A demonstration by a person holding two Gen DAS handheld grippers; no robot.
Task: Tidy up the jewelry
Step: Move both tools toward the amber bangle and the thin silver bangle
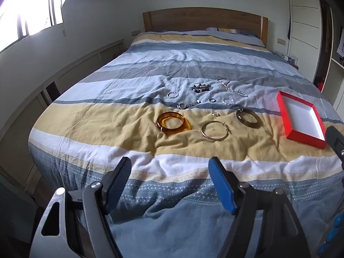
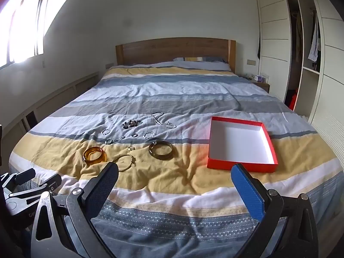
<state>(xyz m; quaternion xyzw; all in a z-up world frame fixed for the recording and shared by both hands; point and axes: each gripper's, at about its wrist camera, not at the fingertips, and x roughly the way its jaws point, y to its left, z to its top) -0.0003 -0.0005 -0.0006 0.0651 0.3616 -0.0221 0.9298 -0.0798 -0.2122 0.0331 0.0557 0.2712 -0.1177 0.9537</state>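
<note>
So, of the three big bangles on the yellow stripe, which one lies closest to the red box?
The dark grey-brown bangle. It lies on the side toward the red box, while the thin gold hoop and the amber bangle lie farther away.

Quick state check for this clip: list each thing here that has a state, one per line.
Red box: open, empty, flat on the bed.
Amber bangle: loose on the bed.
Dark bangle: loose on the bed.
Left gripper: open, holding nothing.
Right gripper: open, holding nothing.
</note>
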